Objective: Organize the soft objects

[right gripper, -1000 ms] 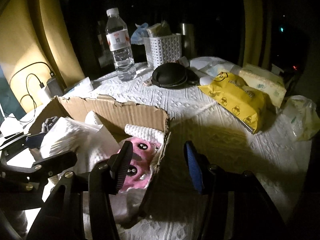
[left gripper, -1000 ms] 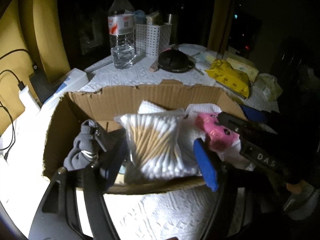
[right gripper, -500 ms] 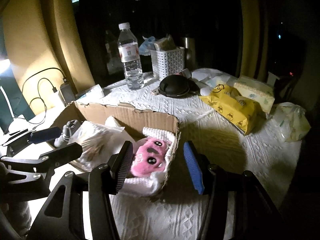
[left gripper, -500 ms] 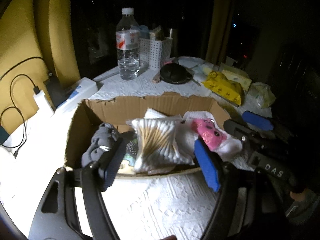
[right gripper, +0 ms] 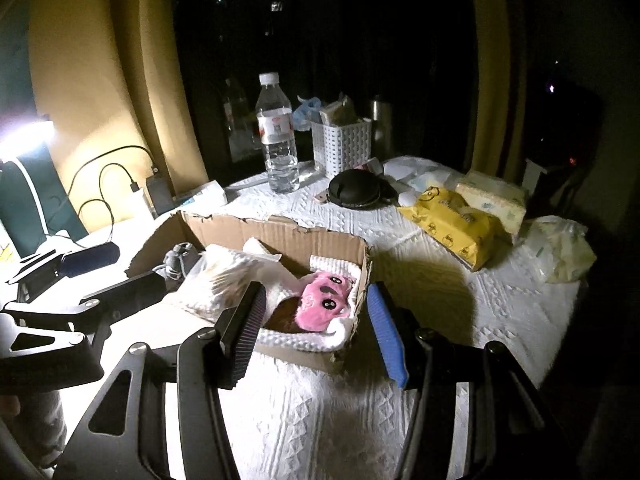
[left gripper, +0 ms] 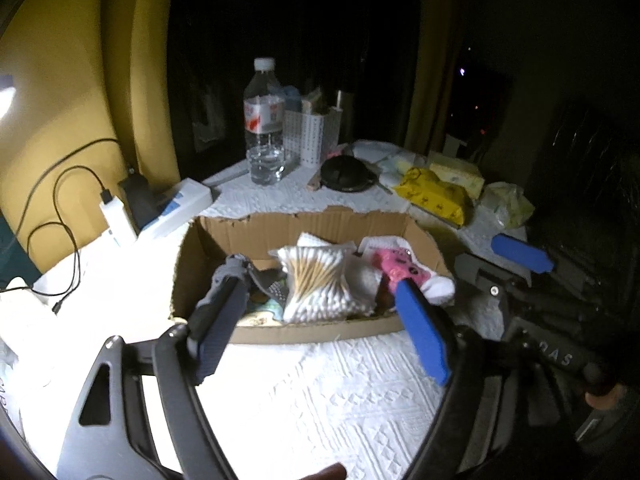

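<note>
A shallow cardboard box (left gripper: 304, 236) (right gripper: 280, 232) sits on the white tablecloth. It holds a grey sock bundle (left gripper: 228, 276) (right gripper: 176, 258), a bag of cotton swabs (left gripper: 320, 284) (right gripper: 224, 280), and a pink plush toy (left gripper: 400, 268) (right gripper: 324, 300) on white cloth. My left gripper (left gripper: 320, 332) is open and empty, held back from the box's near wall. My right gripper (right gripper: 316, 332) is open and empty, near the box's right corner. The right gripper also shows in the left wrist view (left gripper: 520, 280), and the left gripper in the right wrist view (right gripper: 92, 280).
Behind the box stand a water bottle (left gripper: 264, 128) (right gripper: 278, 136), a white basket (right gripper: 340, 144), a black pouch (right gripper: 356, 190), a yellow wipes pack (left gripper: 436, 196) (right gripper: 452, 228), tissue packs (right gripper: 496, 200) and a plastic bag (right gripper: 560, 252). Chargers and cables (left gripper: 120, 216) lie left.
Both grippers have drawn back and up from the box, which now looks smaller and farther. The box contents have not moved.
</note>
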Tool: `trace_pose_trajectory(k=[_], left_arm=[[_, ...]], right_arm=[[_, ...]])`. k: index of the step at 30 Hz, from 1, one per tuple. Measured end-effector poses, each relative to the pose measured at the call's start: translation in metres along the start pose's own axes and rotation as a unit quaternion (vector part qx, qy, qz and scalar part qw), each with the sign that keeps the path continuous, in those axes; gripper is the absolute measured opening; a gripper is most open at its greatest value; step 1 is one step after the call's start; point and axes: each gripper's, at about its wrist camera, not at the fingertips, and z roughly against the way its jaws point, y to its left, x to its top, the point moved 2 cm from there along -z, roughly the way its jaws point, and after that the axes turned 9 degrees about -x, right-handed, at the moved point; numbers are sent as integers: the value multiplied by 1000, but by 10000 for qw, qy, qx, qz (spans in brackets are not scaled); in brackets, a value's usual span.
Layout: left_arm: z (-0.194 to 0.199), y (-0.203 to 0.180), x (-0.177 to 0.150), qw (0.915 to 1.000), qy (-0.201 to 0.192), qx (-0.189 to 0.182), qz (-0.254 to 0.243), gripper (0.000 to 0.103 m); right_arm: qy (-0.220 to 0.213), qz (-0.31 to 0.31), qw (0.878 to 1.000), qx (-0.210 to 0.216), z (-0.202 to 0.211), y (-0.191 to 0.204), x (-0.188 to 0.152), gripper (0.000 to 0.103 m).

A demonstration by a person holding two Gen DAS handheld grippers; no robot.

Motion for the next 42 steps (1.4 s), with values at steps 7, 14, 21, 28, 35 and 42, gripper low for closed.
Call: trace_pose_trajectory(k=[7, 14, 21, 28, 35, 42], left_arm=[[32, -5, 1, 9997, -221, -39, -9, 81], [62, -14, 6, 9988, -474, -37, -144, 88], [95, -31, 16, 9960, -723, -59, -520, 91], [122, -32, 25, 9937, -945, -70, -592, 94], [143, -29, 31, 9915, -1172, -100, -563, 94], [155, -27, 32, 9899, -1266, -18, -641, 94]], right_arm=[[-186, -35, 9998, -75, 32, 3, 3, 56], [-417, -141, 9989, -157, 68, 4, 7, 60], [-679, -247, 9969, -318, 105, 5, 13, 81], [-905, -259, 9941, -530, 136, 9, 23, 82], [-1123, -277, 9911, -659, 159, 16, 32, 82], [-1209, -307, 9896, -714, 167, 18, 36, 82]])
